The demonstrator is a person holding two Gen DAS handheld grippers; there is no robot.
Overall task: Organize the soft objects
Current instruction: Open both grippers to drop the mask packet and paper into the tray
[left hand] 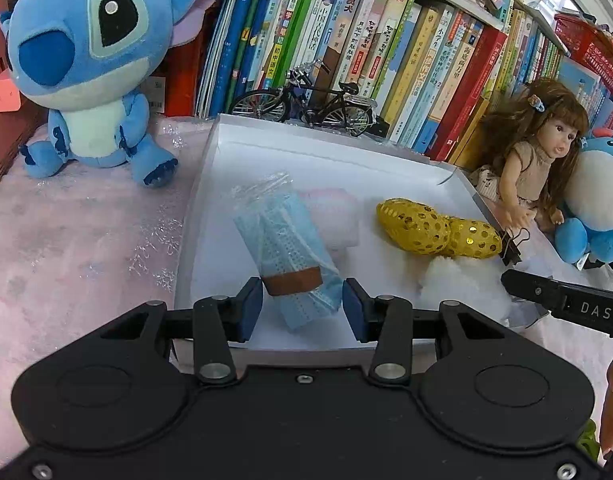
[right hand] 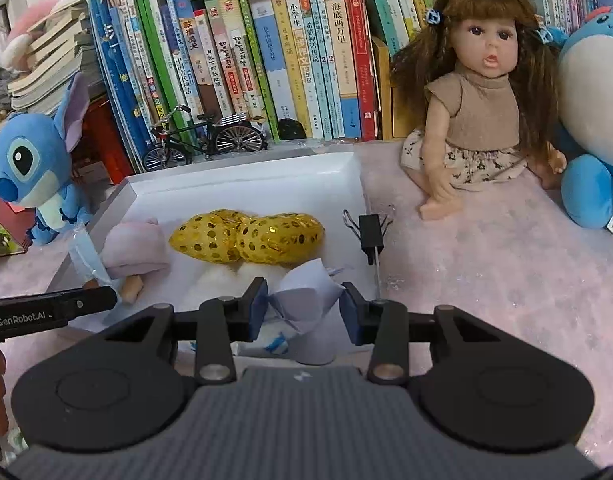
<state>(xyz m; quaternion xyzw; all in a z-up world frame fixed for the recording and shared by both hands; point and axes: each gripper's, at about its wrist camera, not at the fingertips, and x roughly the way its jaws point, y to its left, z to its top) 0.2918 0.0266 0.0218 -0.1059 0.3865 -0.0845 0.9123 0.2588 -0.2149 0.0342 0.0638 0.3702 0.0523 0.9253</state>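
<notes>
Filling the middle of both views, the white tray (left hand: 210,168) sits on the pink fluffy cover (left hand: 86,240) in front of the books (left hand: 386,48), with the blue plush (left hand: 86,72) to one side and the doll (right hand: 478,92) to the other. Inside it lie the gold sequinned pair (right hand: 246,236), a pink soft roll (right hand: 134,252) and white fluff (left hand: 458,284). The left gripper (left hand: 302,306) has the bagged blue mask roll (left hand: 290,256) between its jaws, though whether the pads press on it is unclear. The right gripper (right hand: 302,308) is clamped on a crumpled white tissue (right hand: 302,300) at the tray's near edge. Placing well probably means lowering each piece onto bare tray floor before letting go, clear of the binder clip (right hand: 370,232).
</notes>
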